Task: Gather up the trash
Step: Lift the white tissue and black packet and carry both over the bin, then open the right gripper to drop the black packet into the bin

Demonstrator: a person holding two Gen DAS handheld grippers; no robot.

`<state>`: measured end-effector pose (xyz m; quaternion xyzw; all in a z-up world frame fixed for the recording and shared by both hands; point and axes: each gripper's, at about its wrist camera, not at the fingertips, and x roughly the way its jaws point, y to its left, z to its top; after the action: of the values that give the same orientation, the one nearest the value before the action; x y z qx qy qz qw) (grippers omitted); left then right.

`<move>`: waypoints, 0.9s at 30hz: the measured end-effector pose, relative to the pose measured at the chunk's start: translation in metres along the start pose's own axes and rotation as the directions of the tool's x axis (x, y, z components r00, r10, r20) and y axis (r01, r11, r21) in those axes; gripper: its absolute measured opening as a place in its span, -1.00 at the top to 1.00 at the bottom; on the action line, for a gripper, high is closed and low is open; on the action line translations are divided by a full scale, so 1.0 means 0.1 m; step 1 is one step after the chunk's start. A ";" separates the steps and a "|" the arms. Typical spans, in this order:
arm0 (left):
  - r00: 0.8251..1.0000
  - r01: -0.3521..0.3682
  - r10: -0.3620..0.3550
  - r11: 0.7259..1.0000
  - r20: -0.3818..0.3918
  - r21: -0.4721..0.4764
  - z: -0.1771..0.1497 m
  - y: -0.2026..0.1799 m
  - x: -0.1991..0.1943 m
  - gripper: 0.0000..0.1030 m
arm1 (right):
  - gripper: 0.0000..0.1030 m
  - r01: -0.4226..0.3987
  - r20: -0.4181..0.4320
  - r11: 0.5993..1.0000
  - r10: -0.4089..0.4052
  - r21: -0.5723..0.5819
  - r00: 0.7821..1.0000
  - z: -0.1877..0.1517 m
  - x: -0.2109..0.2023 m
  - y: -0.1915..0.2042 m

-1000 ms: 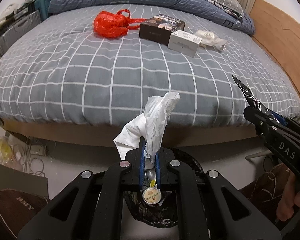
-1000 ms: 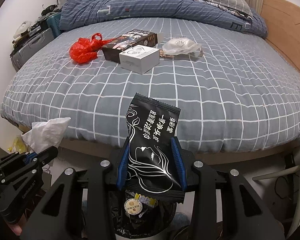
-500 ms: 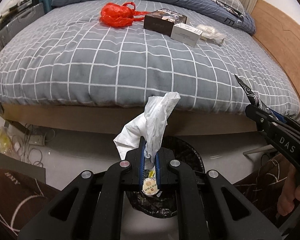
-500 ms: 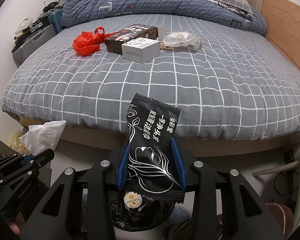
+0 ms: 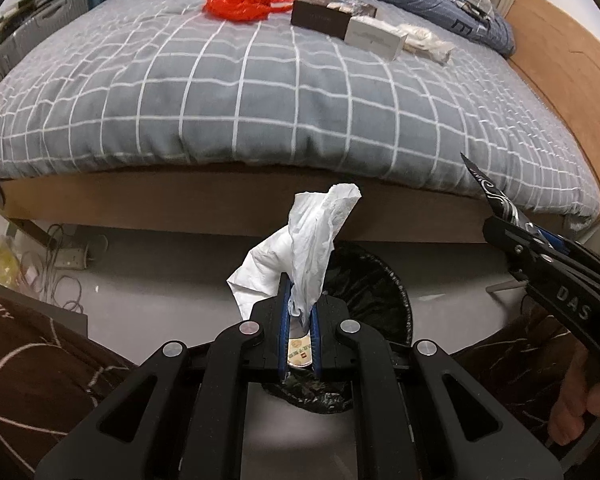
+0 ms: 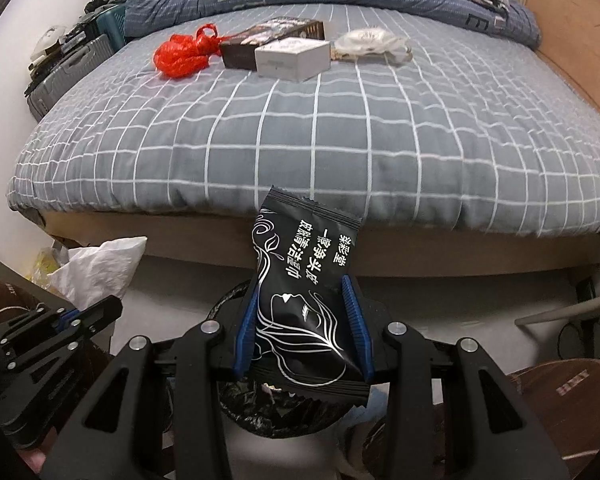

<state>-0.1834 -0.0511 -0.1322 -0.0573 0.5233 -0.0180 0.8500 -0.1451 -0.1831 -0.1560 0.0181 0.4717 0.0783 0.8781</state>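
Tissue first: in the left wrist view the left tongs [image 5: 300,312] are clamped tight on a crumpled white tissue [image 5: 300,248], pinched low so its loose end sticks up clear of the blue pads. Directly beneath sits a bin lined with a black bag [image 5: 380,292], on the floor near the foot of the bed [image 5: 260,92]. My guess is the tissue is held over the opening so it can simply be let fall. At the right edge the right tongs [image 5: 512,220] come in alongside, carrying a black packet.

From the right wrist view, those right tongs [image 6: 302,320] are closed across the width of a black sachet [image 6: 304,288] with white lettering, gripped by its sides, flat face up. The bin's rim [image 6: 228,300] shows just below it. Far back on the bed wait a red plastic bag [image 6: 184,56], a dark box [image 6: 268,42], a white box [image 6: 294,58] and a bagged face mask [image 6: 370,42], apparently next to collect.
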 end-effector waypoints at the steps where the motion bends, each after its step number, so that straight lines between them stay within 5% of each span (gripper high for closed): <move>1: 1.000 -0.004 0.004 1.000 -0.006 -0.004 0.00 0.02 0.03 0.85 | 0.26 -0.001 -0.005 1.000 0.001 -0.001 1.000 -0.01 0.02 0.01; 15: 0.997 -0.050 0.049 0.998 -0.055 -0.024 0.03 0.24 0.37 0.85 | 0.26 -0.005 -0.112 0.997 -0.003 -0.073 0.994 -0.10 0.45 0.22; 27: 0.991 -0.077 0.070 0.995 -0.113 -0.059 -0.13 0.53 0.52 0.85 | 0.25 0.009 -0.266 0.992 -0.043 -0.128 0.963 -0.36 0.96 0.42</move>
<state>-0.1731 -0.0040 -0.1898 -0.0638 0.5718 0.0266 0.8175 -0.1280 -0.1286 -0.2512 -0.0543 0.5807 0.0978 0.8064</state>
